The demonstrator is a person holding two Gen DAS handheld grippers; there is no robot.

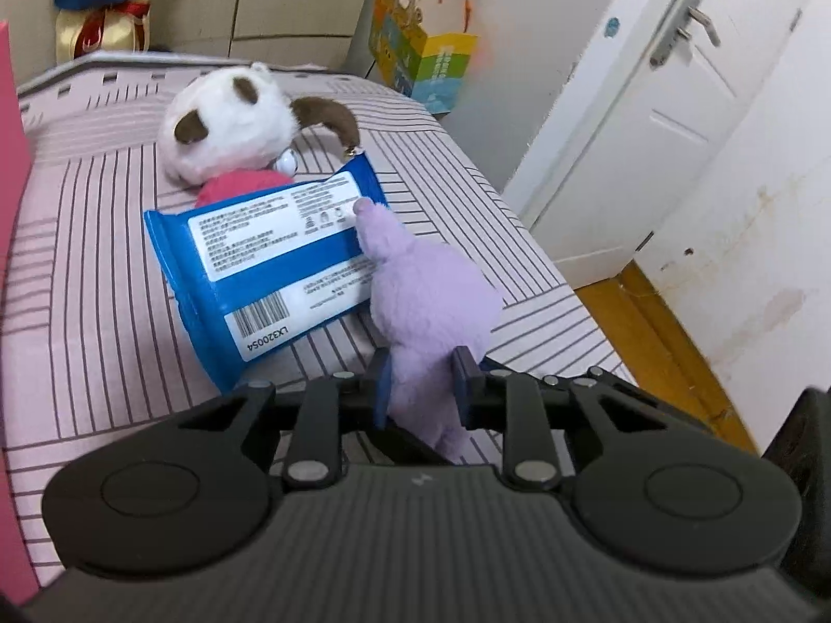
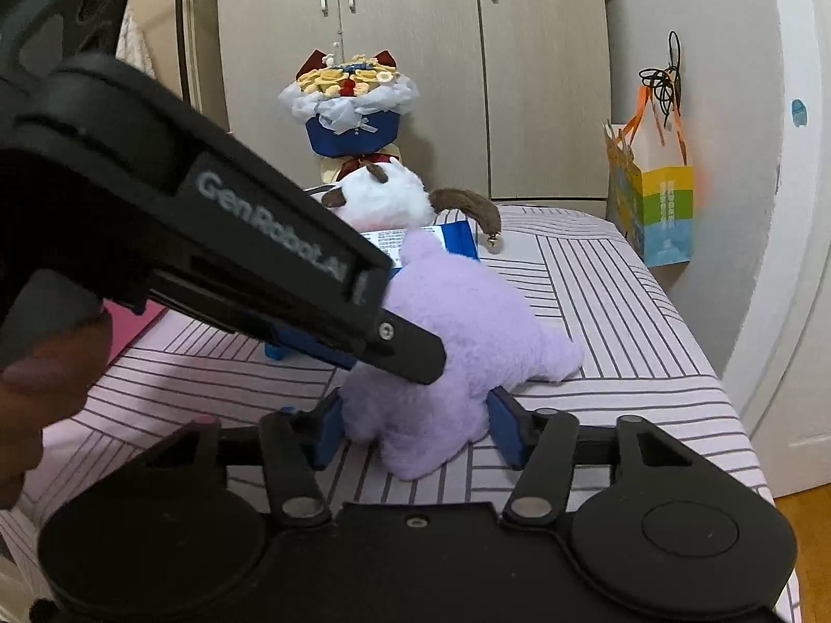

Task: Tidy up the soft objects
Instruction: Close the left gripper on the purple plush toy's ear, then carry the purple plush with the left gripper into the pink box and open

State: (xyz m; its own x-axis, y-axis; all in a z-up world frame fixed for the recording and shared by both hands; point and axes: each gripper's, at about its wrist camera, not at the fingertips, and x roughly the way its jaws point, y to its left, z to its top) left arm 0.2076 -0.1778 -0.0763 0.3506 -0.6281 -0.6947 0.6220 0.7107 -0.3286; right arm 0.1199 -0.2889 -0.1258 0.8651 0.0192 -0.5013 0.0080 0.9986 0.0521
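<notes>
A purple plush toy [image 1: 426, 306] lies on the striped bed [image 1: 104, 280]. My left gripper [image 1: 423, 387] is shut on its near end. In the right wrist view the same plush [image 2: 457, 322] sits between the blue pads of my right gripper [image 2: 415, 428], which close on its lower part. The left gripper's black body [image 2: 233, 239] crosses in front of it. A blue wet-wipe pack [image 1: 259, 265] lies beside the plush, label up. A white and brown plush with a pink body [image 1: 223, 124] lies behind the pack; it also shows in the right wrist view [image 2: 384, 197].
A blue-wrapped bouquet [image 2: 353, 104] stands against the wardrobe [image 2: 415, 52] behind the bed. A colourful paper bag [image 2: 654, 207] hangs by the wall at right. A white door [image 1: 675, 104] and wooden floor [image 1: 675, 353] lie beyond the bed's right edge. A pink surface [image 1: 10, 156] is at left.
</notes>
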